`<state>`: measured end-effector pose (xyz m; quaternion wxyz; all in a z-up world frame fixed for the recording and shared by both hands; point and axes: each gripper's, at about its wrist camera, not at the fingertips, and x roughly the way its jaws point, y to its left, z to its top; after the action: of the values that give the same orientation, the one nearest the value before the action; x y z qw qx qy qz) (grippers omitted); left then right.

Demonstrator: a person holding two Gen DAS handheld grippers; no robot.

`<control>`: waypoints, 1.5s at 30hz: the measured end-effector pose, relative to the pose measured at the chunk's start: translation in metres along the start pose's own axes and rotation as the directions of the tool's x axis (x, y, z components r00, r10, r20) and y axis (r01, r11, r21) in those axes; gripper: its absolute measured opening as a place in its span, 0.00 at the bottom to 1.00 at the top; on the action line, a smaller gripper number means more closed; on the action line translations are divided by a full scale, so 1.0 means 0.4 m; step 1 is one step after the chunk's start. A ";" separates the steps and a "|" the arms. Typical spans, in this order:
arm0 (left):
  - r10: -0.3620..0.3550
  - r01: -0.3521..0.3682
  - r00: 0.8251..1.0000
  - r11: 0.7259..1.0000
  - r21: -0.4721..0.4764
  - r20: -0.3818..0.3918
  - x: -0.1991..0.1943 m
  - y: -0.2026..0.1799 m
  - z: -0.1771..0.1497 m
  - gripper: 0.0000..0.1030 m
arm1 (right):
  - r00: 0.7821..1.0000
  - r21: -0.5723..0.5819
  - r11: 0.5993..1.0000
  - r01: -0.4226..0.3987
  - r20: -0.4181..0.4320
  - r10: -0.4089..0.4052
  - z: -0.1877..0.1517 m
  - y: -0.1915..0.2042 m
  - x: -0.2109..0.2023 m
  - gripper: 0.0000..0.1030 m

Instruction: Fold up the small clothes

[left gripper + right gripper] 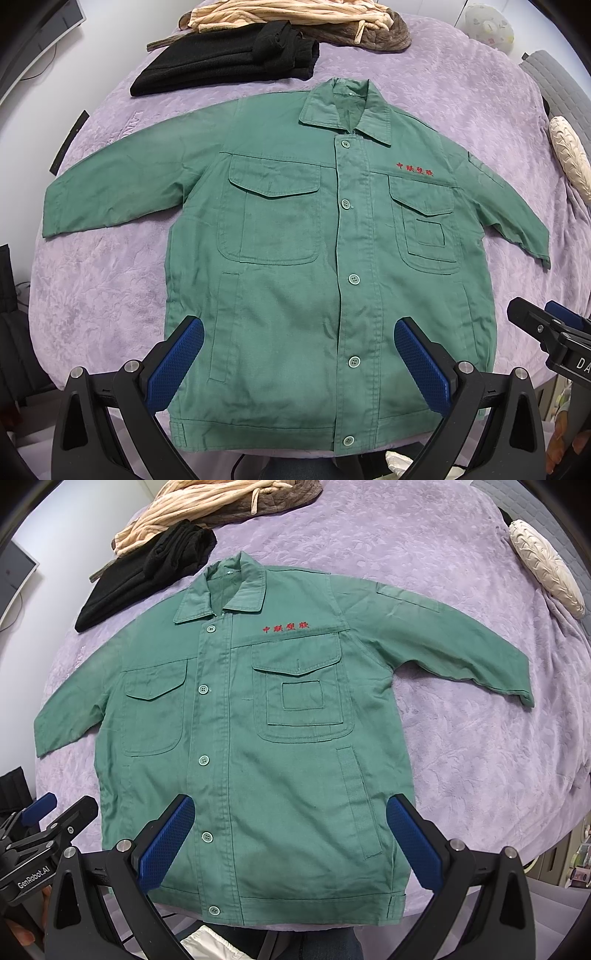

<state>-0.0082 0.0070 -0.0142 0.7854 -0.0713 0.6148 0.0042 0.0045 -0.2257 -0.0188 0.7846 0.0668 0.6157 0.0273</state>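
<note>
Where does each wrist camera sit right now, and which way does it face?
Left wrist: above the hem, facing the collar of the green buttoned work jacket; shows open left tool, right tool at its edge.
Right wrist: same direction, further right; shows open right tool, left tool.
Shared: jacket, folded black garment, purple textured blanket.
</note>
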 end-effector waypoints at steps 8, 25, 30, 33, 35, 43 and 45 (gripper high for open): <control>-0.025 0.024 0.999 0.999 -0.029 -0.043 0.013 0.022 0.002 1.00 | 1.000 0.004 1.000 0.010 -0.017 -0.010 0.004 0.016 0.022 1.00; -0.072 0.077 0.997 0.972 -0.221 0.031 0.099 0.272 0.042 1.00 | 0.996 -0.102 0.995 -0.014 -0.086 0.005 0.022 0.182 0.119 1.00; -0.033 0.063 0.995 0.929 -0.365 0.090 0.176 0.478 0.080 1.00 | 0.992 -0.143 0.988 -0.053 -0.123 0.035 0.001 0.271 0.188 1.00; 0.007 0.053 0.992 0.893 -0.446 0.130 0.227 0.615 0.097 1.00 | 0.989 -0.184 0.981 -0.068 -0.142 0.042 -0.013 0.322 0.232 1.00; 0.050 0.025 0.989 0.868 -0.496 0.137 0.266 0.704 0.103 1.00 | 0.986 -0.199 0.977 -0.081 -0.162 0.048 -0.020 0.352 0.264 1.00; 0.144 0.023 0.972 0.731 -0.682 0.187 0.389 0.994 0.165 1.00 | 0.977 -0.252 0.959 -0.130 -0.200 0.079 -0.029 0.443 0.364 1.00; 0.184 0.022 0.958 0.718 -0.695 0.221 0.391 1.030 0.195 1.00 | 0.974 -0.250 0.958 -0.138 -0.209 0.086 -0.028 0.452 0.385 1.00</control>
<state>0.0664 0.4112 -0.1913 0.7781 -0.3304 0.4565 0.2775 0.0379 -0.0267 -0.1447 0.7194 -0.0062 0.6760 0.1598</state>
